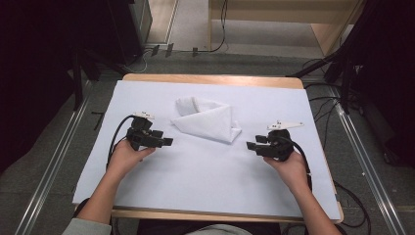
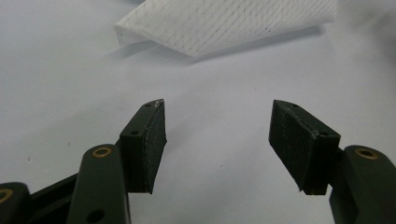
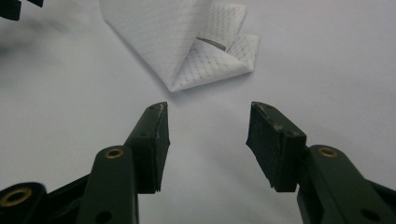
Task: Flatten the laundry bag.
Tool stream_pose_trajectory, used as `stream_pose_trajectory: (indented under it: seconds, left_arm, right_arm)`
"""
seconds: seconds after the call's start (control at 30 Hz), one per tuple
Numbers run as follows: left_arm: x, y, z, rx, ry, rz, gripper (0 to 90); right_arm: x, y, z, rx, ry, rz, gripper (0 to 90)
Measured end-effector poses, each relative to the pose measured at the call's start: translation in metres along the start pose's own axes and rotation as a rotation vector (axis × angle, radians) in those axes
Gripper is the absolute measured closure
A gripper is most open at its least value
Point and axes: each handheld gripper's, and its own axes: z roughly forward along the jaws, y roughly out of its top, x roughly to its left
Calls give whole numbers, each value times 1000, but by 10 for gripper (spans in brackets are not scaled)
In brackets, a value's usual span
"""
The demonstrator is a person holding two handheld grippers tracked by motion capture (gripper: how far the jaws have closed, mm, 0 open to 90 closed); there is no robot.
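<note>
A white folded cloth (image 1: 208,119) lies on the white sheet near the middle of the table, folded into a rough triangle with layered corners. My left gripper (image 1: 165,141) sits to the cloth's left, held in a hand, jaws pointing right. In the left gripper view this gripper (image 2: 217,126) is open with nothing between its pads, and the cloth (image 2: 224,21) lies a short way ahead. My right gripper (image 1: 250,146) rests to the cloth's lower right, jaws pointing left. The right gripper (image 3: 208,128) is open and empty, with the cloth's corner (image 3: 187,42) just beyond its tips.
A white sheet (image 1: 205,171) covers the wooden table (image 1: 210,78). Cables (image 1: 113,139) trail from both grippers. Grey floor, metal rails (image 1: 54,161) and dark stands surround the table. The left gripper's tips (image 3: 11,7) peek into the top left of the right gripper view.
</note>
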Motion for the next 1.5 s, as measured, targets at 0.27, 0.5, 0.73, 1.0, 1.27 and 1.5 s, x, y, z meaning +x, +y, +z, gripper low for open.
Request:
stream_pose_trajectory:
  seconds: [0.27, 0.5, 0.73, 1.0, 1.27, 1.5]
  left_arm:
    - [1, 0, 0, 4, 0, -2, 372]
    - [1, 0, -1, 0, -3, -7, 372]
    - [0, 1, 0, -1, -10, -12, 373]
    - [-1, 1, -2, -1, -11, -10, 372]
    - [0, 0, -4, -7, -14, -15, 372]
    - [1, 0, -5, -4, -10, -17, 371]
  right_arm:
    - [0, 0, 1, 7, -6, -4, 481]
    - [1, 2, 1, 13, -1, -2, 483]
    - [-1, 8, -1, 16, -11, -13, 483]
    - [4, 30, -2, 25, -10, -8, 467]
    - [3, 55, 16, 55, 14, -23, 475]
    - [-5, 72, 29, 49, 23, -3, 464]
